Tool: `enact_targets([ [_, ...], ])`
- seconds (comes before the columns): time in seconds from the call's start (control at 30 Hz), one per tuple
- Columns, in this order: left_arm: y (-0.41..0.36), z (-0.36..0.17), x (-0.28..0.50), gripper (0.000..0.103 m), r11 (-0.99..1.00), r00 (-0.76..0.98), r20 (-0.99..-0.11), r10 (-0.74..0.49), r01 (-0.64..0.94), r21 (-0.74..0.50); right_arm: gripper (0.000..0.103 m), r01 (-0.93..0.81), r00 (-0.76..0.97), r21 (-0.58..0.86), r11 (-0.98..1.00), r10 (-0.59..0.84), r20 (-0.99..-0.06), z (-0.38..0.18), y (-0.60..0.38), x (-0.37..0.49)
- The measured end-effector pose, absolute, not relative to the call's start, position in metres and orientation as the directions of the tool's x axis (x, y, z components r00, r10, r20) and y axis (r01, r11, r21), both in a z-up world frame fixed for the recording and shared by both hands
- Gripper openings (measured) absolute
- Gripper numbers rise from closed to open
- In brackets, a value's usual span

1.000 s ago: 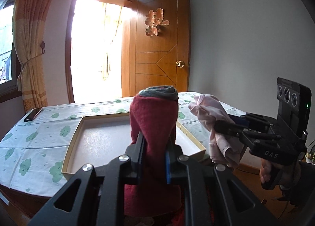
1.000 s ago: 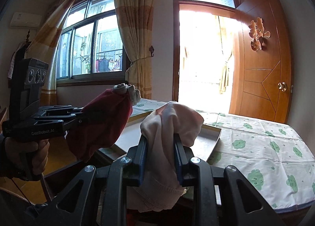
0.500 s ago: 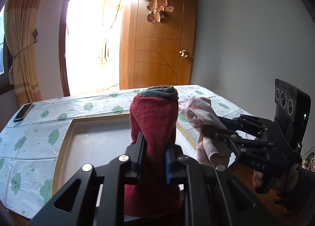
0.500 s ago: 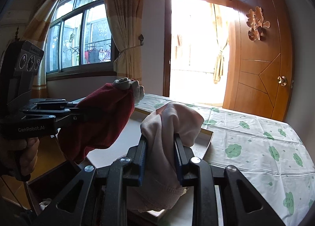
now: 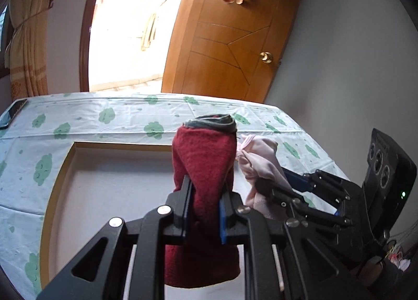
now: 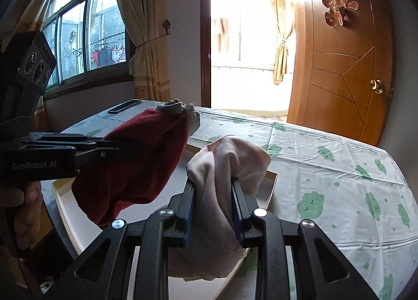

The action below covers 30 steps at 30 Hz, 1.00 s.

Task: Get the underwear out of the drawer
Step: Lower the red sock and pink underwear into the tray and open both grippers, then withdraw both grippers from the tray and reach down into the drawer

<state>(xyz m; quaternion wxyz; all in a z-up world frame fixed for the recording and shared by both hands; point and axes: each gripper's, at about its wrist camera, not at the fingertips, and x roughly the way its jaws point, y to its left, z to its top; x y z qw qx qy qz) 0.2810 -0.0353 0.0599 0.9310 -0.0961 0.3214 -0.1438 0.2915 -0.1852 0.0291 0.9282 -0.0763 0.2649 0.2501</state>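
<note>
My left tongs (image 5: 202, 211) clamp the red underwear (image 5: 203, 164) mid-frame, my right tongs (image 6: 213, 211) pinch the pink underwear (image 6: 230, 159), lower centre.

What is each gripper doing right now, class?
Left gripper: closed on the red underwear.
Right gripper: closed on the pink underwear.

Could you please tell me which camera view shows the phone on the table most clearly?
The right wrist view: the phone lies whole and unobstructed on the far side of the table, beyond the red garment. In the left wrist view the phone sits at the distorted left edge, partly cut off.
</note>
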Motion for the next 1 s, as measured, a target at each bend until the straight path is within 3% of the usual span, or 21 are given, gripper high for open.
enact_targets([
  [0.4, -0.038, 0.031, 0.329, 0.015, 0.933, 0.676, -0.660, -0.328, 0.123, -0.338, 0.029, -0.475, 0.695, -0.018, 0.880, 0.362, -0.621, 0.014, -0.169, 0.325],
  [0.47, -0.040, 0.025, 0.332, 0.017, 0.933, 0.653, -0.681, -0.331, 0.121, -0.338, 0.035, -0.474, 0.684, -0.011, 0.881, 0.360, -0.635, 0.011, -0.168, 0.328],
  [0.5, -0.040, 0.023, 0.331, 0.019, 0.936, 0.654, -0.684, -0.323, 0.114, -0.333, 0.046, -0.470, 0.687, -0.017, 0.882, 0.354, -0.635, 0.010, -0.168, 0.328],
  [0.53, -0.040, 0.023, 0.330, 0.028, 0.938, 0.658, -0.684, -0.316, 0.107, -0.329, 0.060, -0.465, 0.691, -0.018, 0.885, 0.351, -0.632, 0.010, -0.169, 0.327],
  [0.6, -0.037, 0.024, 0.328, 0.041, 0.937, 0.666, -0.678, -0.313, 0.098, -0.336, 0.071, -0.454, 0.696, 0.002, 0.891, 0.356, -0.624, 0.011, -0.172, 0.327],
  [0.87, -0.024, 0.046, 0.294, 0.054, 0.926, 0.730, -0.591, -0.343, 0.157, -0.343, 0.074, -0.471, 0.707, 0.027, 0.882, 0.396, -0.586, 0.022, -0.188, 0.290],
  [1.0, -0.019, 0.047, 0.272, 0.055, 0.913, 0.739, -0.562, -0.371, 0.182, -0.364, 0.076, -0.490, 0.698, 0.059, 0.870, 0.431, -0.572, 0.027, -0.198, 0.264],
])
